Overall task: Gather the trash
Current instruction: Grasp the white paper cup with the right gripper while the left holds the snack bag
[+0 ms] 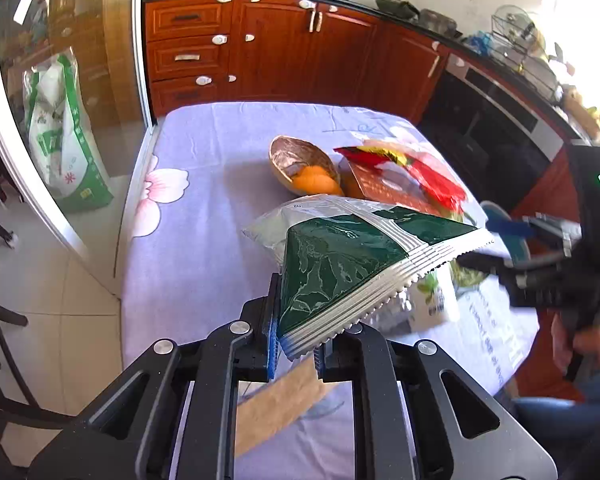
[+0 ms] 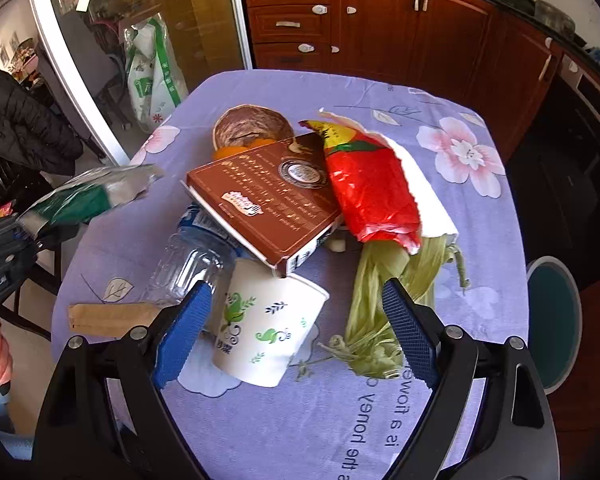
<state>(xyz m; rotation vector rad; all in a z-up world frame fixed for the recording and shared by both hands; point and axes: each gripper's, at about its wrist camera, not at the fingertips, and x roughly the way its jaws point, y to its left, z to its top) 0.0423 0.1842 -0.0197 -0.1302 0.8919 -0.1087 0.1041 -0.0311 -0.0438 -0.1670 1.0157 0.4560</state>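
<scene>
Two downward-tilted claws point(image 1: 294, 354) point(image 2: 296, 330) over table point(image 2: 440, 420)

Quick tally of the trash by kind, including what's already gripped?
Wrappers/bags: 2, green wrapper in left gripper, red bag
Box: 1
Paper cup: 1
Plastic bottle: 1
Corn husks: 1
Paper strip: 1
Total: 7

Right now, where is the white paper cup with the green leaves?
In the right wrist view, the white paper cup with green leaves lies tipped on the purple tablecloth, under the brown box, between the clear plastic bottle and the green husks.
</scene>
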